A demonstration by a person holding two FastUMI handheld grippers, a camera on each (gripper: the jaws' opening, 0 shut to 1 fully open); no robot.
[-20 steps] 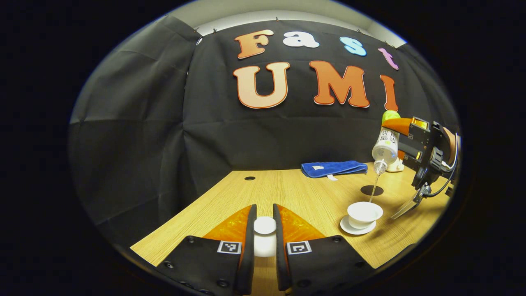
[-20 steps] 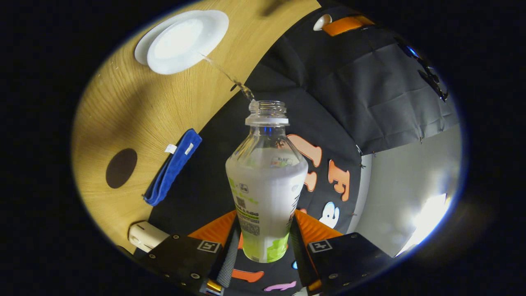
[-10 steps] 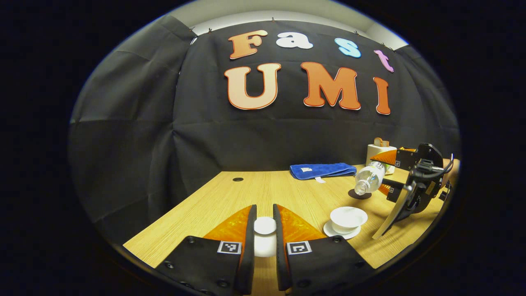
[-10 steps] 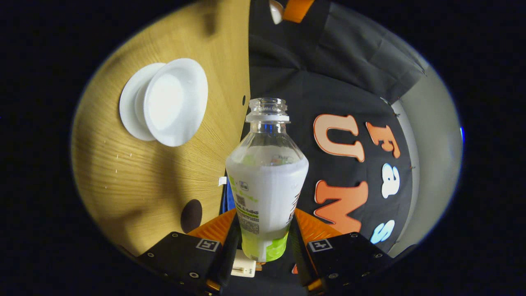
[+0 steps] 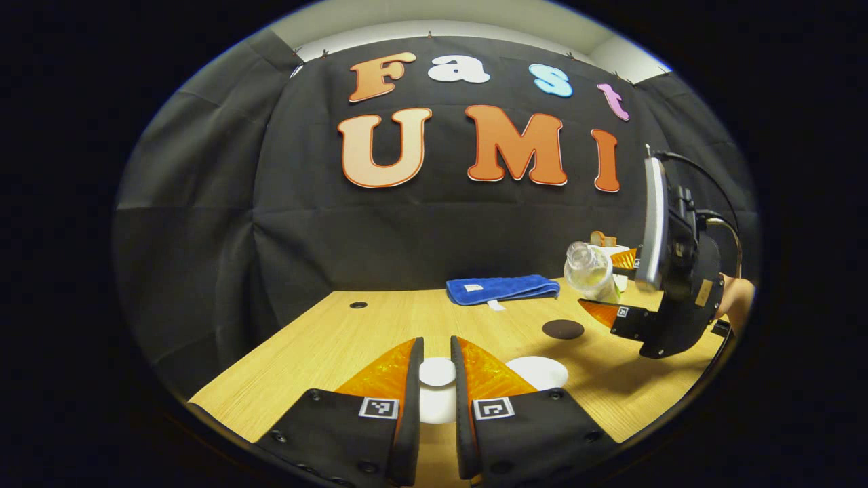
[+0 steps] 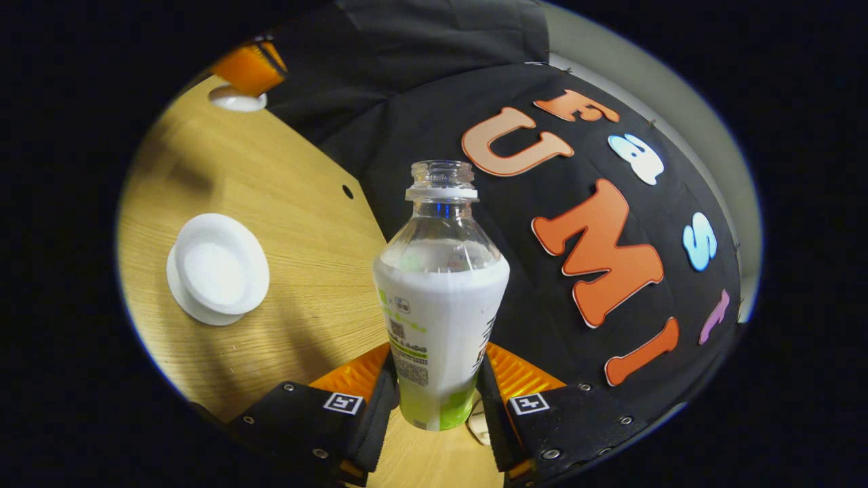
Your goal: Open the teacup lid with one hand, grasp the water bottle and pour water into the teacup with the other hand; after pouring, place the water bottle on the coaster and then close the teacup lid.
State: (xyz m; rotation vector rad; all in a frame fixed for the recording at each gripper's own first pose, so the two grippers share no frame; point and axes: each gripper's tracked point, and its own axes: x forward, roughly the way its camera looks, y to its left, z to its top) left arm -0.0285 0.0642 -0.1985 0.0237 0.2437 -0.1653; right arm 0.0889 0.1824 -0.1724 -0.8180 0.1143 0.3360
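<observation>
— Lid [image 5: 437, 372] first: where is it seen?
— Between the fingers of the left gripper [image 5: 437, 379] in the left gripper view, clamped from both sides and held above the wooden table [image 5: 380, 325].

— And the teacup?
— The teacup [image 5: 538, 371] is set uncovered on the table just right of that gripper; in the right gripper view it is seen on its saucer [image 6: 182, 301].

— What is gripped by the other hand?
— The water bottle [image 6: 439, 298] is pinched at its lower body by the right gripper [image 6: 437, 390], its open neck pointing away from the camera — no cap is fitted.

— Farther off?
— The dark round coaster [image 5: 563, 329] lies bare beyond the cup; the bottle is held above and to its right. A folded blue cloth [image 5: 502, 288] is laid near the black cloth wall.
</observation>
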